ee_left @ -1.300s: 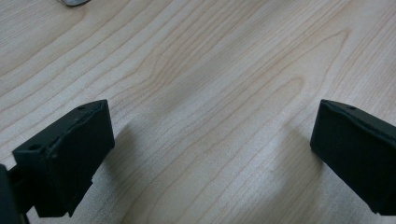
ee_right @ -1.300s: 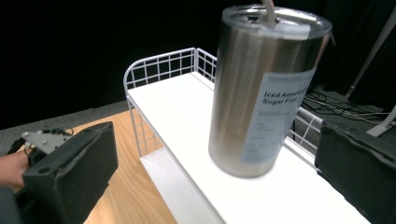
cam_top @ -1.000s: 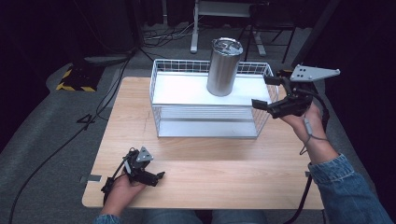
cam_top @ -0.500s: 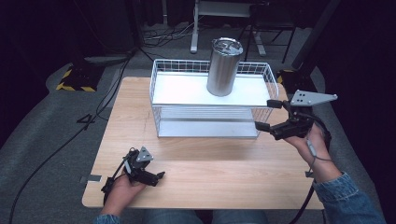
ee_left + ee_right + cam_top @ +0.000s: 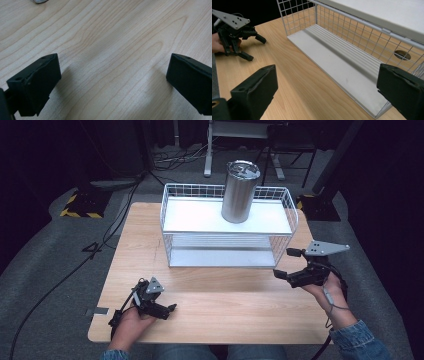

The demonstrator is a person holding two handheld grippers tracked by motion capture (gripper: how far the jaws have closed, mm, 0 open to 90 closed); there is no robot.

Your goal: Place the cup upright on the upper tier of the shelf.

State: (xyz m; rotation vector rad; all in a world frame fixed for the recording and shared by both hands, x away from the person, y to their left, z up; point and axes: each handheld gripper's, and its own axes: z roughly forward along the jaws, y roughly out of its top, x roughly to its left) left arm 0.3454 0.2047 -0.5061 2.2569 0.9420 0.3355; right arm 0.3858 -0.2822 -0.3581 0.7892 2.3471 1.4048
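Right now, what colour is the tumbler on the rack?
Silver steel tumbler, best in the high view.

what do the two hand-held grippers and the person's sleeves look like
Both are black, two-jaw tools with blocky flat pads. The right hand-held gripper carries a grey three-cornered plate with small holes and trails a dark cable; the left hand-held gripper has a smaller grey plate. Blue denim sleeves show at the wrists.

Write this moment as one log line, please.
left gripper: open, low over table | right gripper: open, empty, beside wire rack | steel tumbler: upright on rack top
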